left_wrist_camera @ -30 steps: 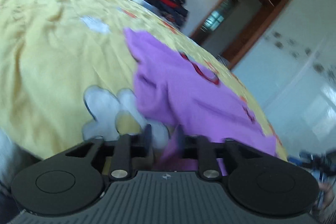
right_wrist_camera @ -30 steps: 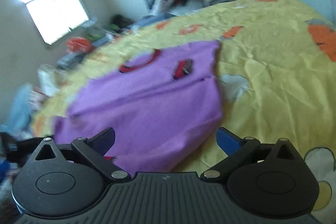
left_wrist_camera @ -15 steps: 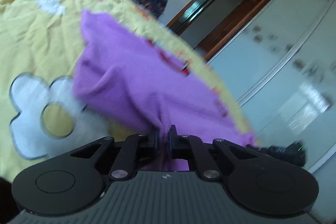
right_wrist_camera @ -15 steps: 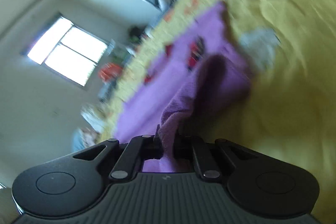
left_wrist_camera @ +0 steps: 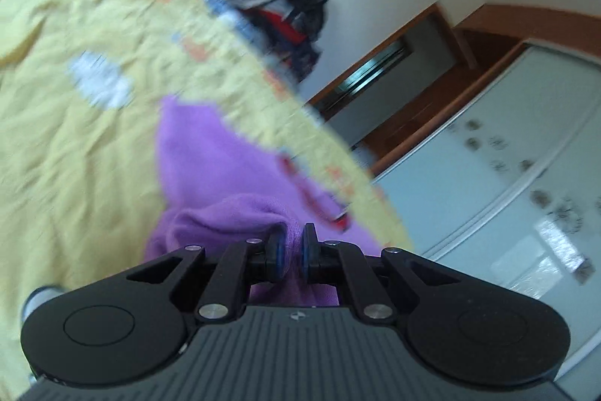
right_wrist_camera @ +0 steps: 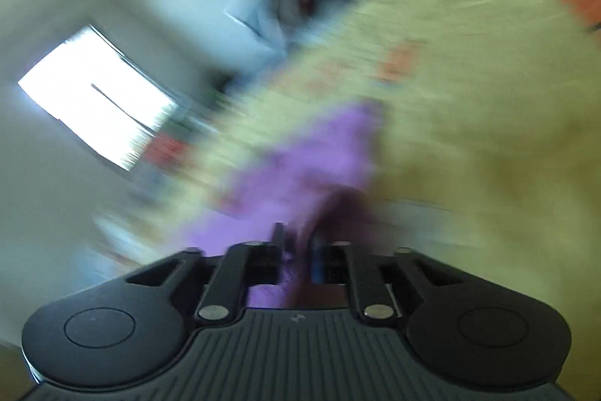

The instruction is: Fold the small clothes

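The yellow bedsheet (left_wrist_camera: 75, 153) carried the purple shirt (left_wrist_camera: 210, 168), which looked soft and light, so it would sag between any two holds. The left gripper (left_wrist_camera: 290, 248) and the right gripper (right_wrist_camera: 296, 250) were each clenched on a bunch of its edge, a good place to hold.

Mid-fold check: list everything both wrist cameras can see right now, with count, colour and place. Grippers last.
purple garment: one, purple with red trim, lying on the bedspread, its near edge bunched up into both grippers
bedspread: one, yellow with white and orange patches, under the garment
clothes pile: one heap, dark, red and white, beyond the far edge of the bed
doorway: one, brown wooden frame, right of the pile
wardrobe doors: pale frosted panels, far right
window: one, bright, on the left wall; right view is badly blurred
left hand-held gripper: one, black, shut on the garment
right hand-held gripper: one, black, shut on the garment
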